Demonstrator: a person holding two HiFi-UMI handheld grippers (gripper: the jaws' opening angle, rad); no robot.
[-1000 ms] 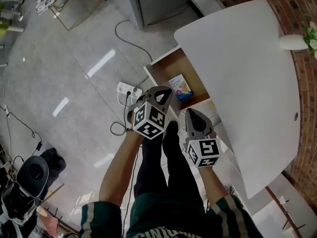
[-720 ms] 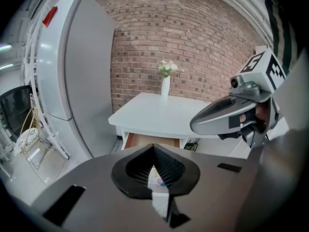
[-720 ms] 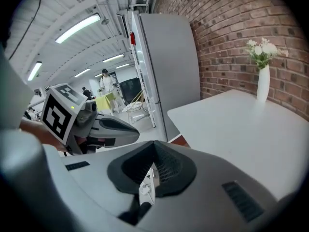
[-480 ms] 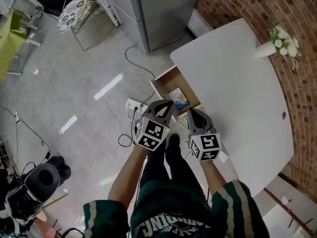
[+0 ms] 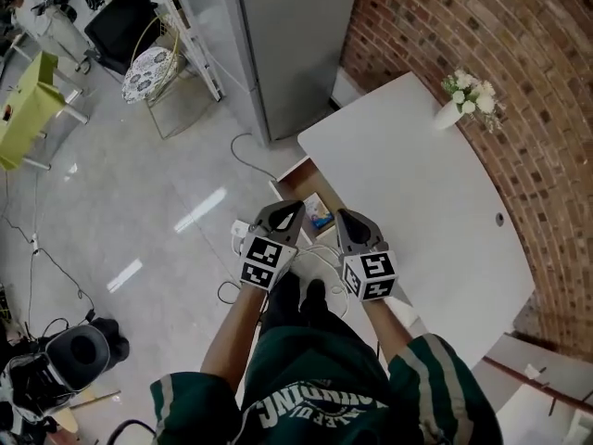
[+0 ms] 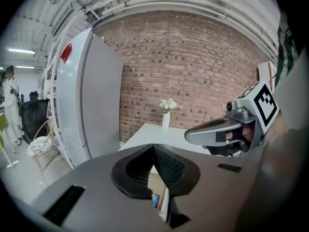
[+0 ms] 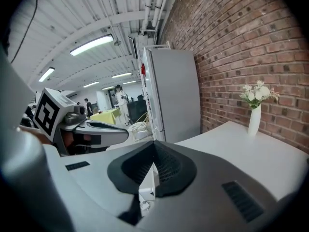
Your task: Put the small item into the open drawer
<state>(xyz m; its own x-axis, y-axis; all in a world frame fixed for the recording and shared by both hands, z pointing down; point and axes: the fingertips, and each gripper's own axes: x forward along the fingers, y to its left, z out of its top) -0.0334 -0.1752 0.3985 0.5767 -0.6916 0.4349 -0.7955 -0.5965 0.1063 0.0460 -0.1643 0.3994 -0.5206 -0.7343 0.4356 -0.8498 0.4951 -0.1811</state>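
In the head view, the person stands on the grey floor [image 5: 139, 211] at the near edge of a white table [image 5: 417, 193], with both grippers held side by side in front of the body. The left gripper [image 5: 286, 209] and the right gripper [image 5: 349, 219] point toward the open drawer [image 5: 295, 175] under the table edge. The small item [image 5: 321, 217], blue, lies inside that drawer, between and just beyond the two gripper tips, touched by neither. A vase [image 5: 449, 114] of white flowers stands at the table's far end by the brick wall [image 5: 445, 26], and a fridge [image 5: 287, 44] stands beyond the drawer.

In the left gripper view, the left gripper [image 6: 153, 148] has its jaws closed tip to tip with nothing between them; the drawer and blue item show below, through the gap.

In the right gripper view, the right gripper [image 7: 154, 145] is likewise closed at the tips and empty; something pale shows behind the gap, too unclear to name.
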